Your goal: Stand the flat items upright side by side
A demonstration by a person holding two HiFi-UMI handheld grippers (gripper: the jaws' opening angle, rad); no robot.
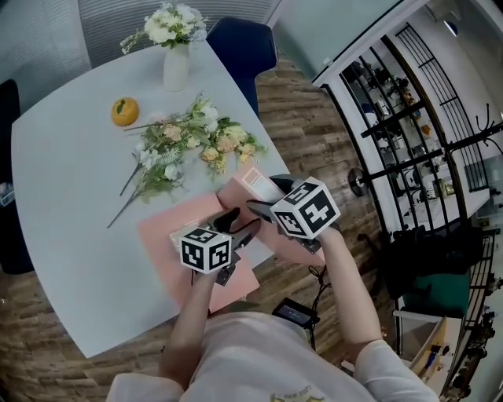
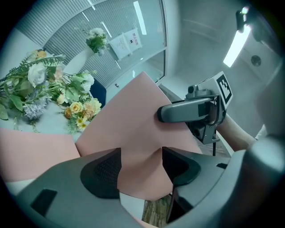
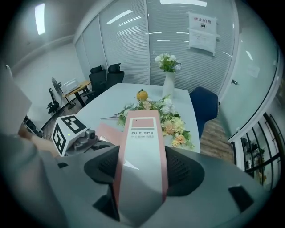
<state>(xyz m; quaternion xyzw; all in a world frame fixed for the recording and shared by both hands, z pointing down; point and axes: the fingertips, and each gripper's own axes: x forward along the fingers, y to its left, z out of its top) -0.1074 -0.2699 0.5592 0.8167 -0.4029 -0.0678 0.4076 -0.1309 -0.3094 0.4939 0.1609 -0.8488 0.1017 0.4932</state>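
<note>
file box point(image 3: 142, 133) — pink, lifted and tilted at the white table's point(image 1: 71, 196) near right edge, long axis near-to-far, labelled end far | right gripper point(image 3: 142, 167) clamps its spine | left gripper point(image 2: 141, 169) pinches its corner

White table point(image 1: 71, 196), blue chair point(image 1: 244, 47) — wood floor point(image 1: 314, 133), black rack point(image 1: 416, 149), blinds point(image 1: 118, 23) behind.

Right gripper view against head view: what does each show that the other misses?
Right gripper view only: the FILE BOX label on the spine of the file box, between the jaws of the right gripper; office chairs behind. Head view only: that gripper's marker cube. Both: vase, orange, loose flowers.
</note>
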